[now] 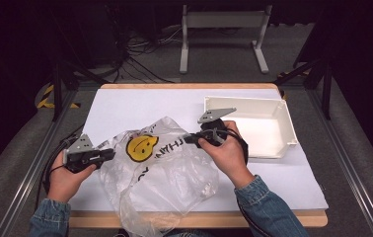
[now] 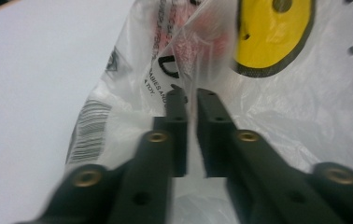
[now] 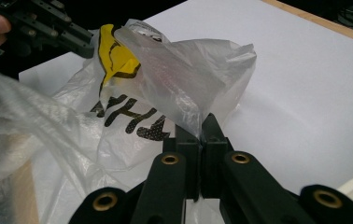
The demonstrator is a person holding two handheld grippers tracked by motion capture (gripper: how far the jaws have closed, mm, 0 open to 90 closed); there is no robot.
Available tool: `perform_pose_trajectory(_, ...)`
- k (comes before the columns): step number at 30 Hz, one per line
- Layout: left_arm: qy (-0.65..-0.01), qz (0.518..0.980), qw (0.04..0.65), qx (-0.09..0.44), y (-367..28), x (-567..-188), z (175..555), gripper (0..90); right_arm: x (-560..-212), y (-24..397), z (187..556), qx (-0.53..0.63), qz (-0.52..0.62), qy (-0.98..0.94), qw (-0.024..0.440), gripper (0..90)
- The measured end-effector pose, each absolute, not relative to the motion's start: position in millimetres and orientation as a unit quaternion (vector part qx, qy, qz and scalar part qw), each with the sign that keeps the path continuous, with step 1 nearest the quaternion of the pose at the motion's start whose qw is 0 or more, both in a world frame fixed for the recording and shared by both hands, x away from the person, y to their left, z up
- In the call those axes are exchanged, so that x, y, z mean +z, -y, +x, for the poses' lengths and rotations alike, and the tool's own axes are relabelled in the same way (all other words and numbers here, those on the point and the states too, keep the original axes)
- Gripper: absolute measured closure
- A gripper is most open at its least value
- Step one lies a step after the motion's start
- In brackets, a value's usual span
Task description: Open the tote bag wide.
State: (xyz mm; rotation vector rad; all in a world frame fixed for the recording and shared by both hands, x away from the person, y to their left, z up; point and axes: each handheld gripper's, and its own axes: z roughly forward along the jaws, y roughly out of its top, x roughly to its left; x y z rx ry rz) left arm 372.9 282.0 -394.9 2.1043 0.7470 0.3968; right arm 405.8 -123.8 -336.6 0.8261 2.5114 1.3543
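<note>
Bag (image 1: 160,168) edge pinched in right tool (image 3: 201,128); left tool (image 2: 191,95) clamped on opposite edge.

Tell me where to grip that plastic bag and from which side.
Pinch the plastic bag by its raised, crumpled top edge, coming in from either side. The film stands up in thin folds there, as where the right tool pinches it; the flat body offers nothing to clamp.

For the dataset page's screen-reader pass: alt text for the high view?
Two hand-held grippers pinch a clear plastic bag with a yellow smiley face from both sides, the left gripper at its left edge and the right gripper at its top. An empty white bin sits right of them on the white table.
</note>
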Motion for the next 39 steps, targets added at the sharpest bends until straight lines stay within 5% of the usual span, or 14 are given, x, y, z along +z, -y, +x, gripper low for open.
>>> perform_pose_trajectory(18, -0.325, 0.775, 0.493, 0.223, -305, -372, 400, 90.0, -337, 129, 429, 0.521, 0.287, -0.798, 0.095, 88.6)
perform_pose_trajectory(39, -0.379, 0.772, 0.473, 0.193, -315, -410, 439, 90.0, -366, 112, 476, 0.523, 0.354, -0.769, 0.094, 86.7)
